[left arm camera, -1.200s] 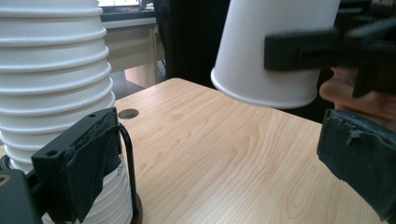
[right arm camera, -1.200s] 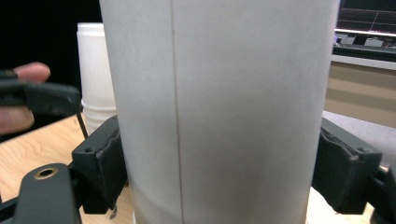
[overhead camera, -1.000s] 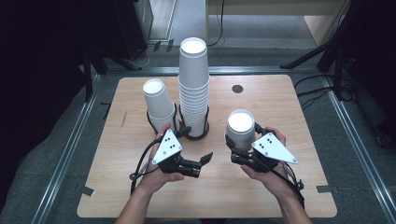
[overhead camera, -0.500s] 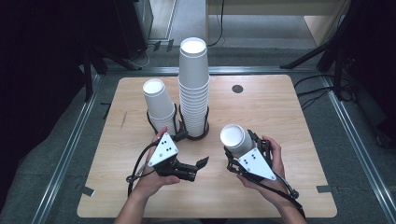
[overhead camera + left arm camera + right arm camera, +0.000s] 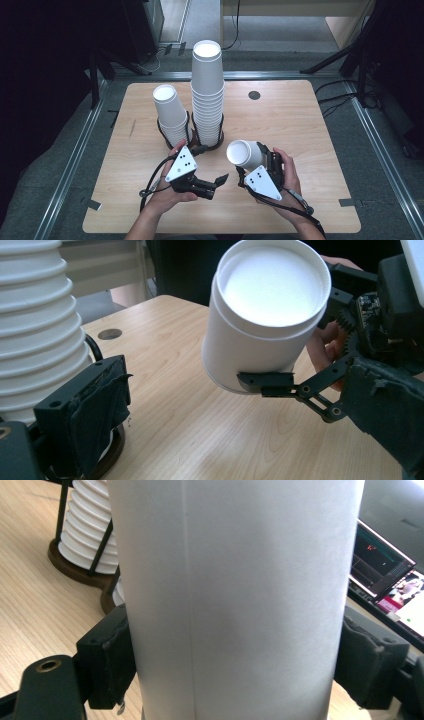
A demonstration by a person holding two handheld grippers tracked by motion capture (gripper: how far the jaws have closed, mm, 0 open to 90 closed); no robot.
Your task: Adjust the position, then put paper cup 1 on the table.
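**Right tool grips a tilted paper cup above the tabletop**

Nearest the person, the left tool [image 5: 218, 180] rests low with jaws apart, holding nothing. Just beside it, the right tool [image 5: 246, 167] clamps a white paper cup [image 5: 244, 153], tilted above the tabletop [image 5: 300, 125]. Farther back stand the short cup stack [image 5: 171, 114] and the tall cup stack [image 5: 207, 92].

A white cup [image 5: 265, 325] (tilted, mouth showing) sits clamped in the right gripper [image 5: 300, 385], above the table [image 5: 200, 440].
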